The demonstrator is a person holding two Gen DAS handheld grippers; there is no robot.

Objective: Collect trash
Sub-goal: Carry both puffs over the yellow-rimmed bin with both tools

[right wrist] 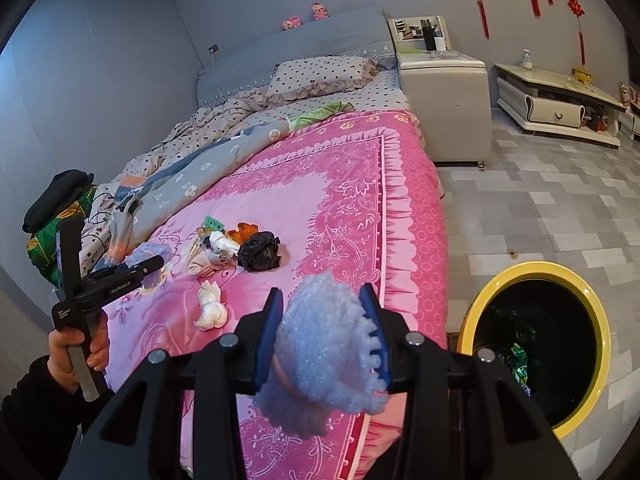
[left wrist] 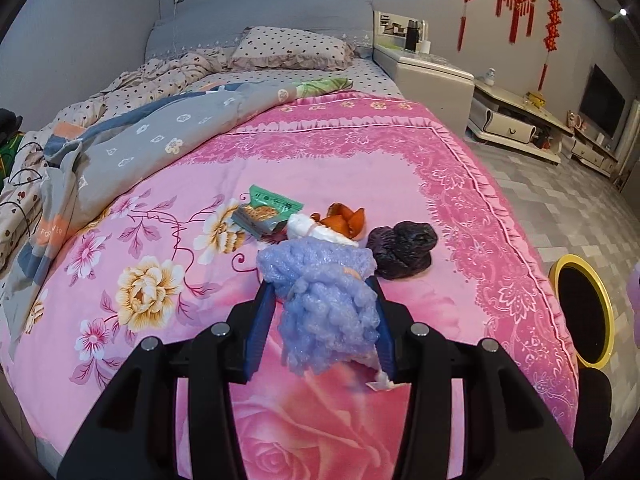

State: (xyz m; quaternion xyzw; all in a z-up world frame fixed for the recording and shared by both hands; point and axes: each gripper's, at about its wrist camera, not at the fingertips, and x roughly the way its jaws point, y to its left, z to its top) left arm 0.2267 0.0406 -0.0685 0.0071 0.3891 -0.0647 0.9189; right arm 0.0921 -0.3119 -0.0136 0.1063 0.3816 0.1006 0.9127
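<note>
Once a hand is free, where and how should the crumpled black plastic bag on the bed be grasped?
Probably from above, tongs closing across the raised, bunched top of the black bag. It lies as a soft, low heap on the pink bedspread, with an orange peel and white tissue close on its left, so its right, open side looks easiest.

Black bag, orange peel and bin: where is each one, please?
Black bag (right wrist: pixel 260 255), right wrist view, crumpled middle.
Orange peel (left wrist: pixel 345 220), left wrist view, curled centre.
Bin (right wrist: pixel 476 308), right wrist view, yellow rim.
</note>
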